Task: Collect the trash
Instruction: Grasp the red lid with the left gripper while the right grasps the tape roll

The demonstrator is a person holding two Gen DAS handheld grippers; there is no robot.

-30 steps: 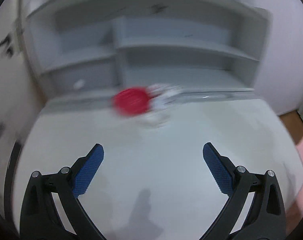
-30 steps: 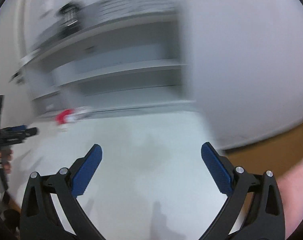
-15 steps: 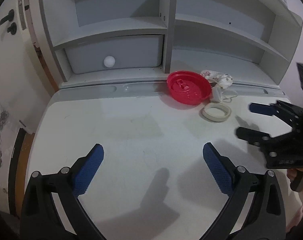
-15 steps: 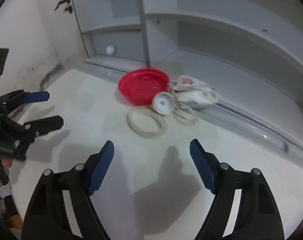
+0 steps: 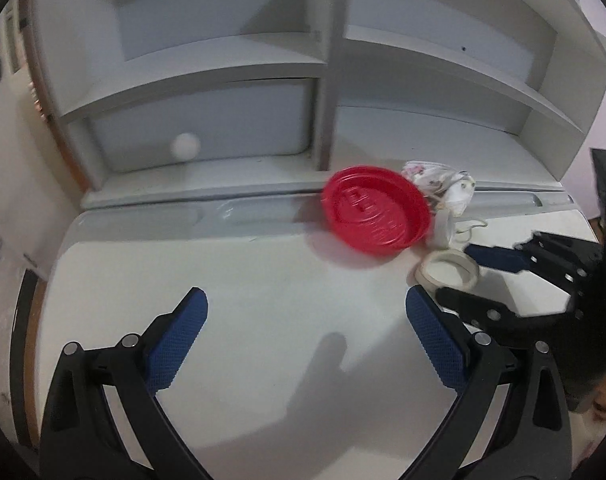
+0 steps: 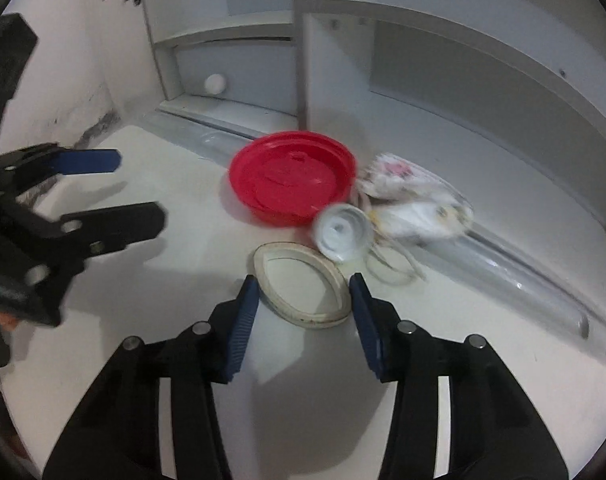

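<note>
Now the tape ring (image 6: 301, 290) lies flat on the desk (image 6: 183, 360), its oval running near-right to far-left, between the right gripper (image 6: 303, 300)'s closing, half-narrowed jaws, apparently not yet pinched. Beyond it the red lid (image 6: 291, 176), small white cap (image 6: 343, 232) and crumpled wrapper (image 6: 415, 200) blur together. The left gripper (image 5: 305, 316) gapes wide, empty.

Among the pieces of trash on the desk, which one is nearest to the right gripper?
The cream tape ring, lying flat between the right gripper fingers. The red lid, white cap and crumpled wrapper lie farther back.

Desk (image 5: 263, 320) front clear; red lid (image 6: 291, 178), tape ring (image 6: 303, 292), rubbish block back by shelf unit (image 5: 323, 80).
</note>
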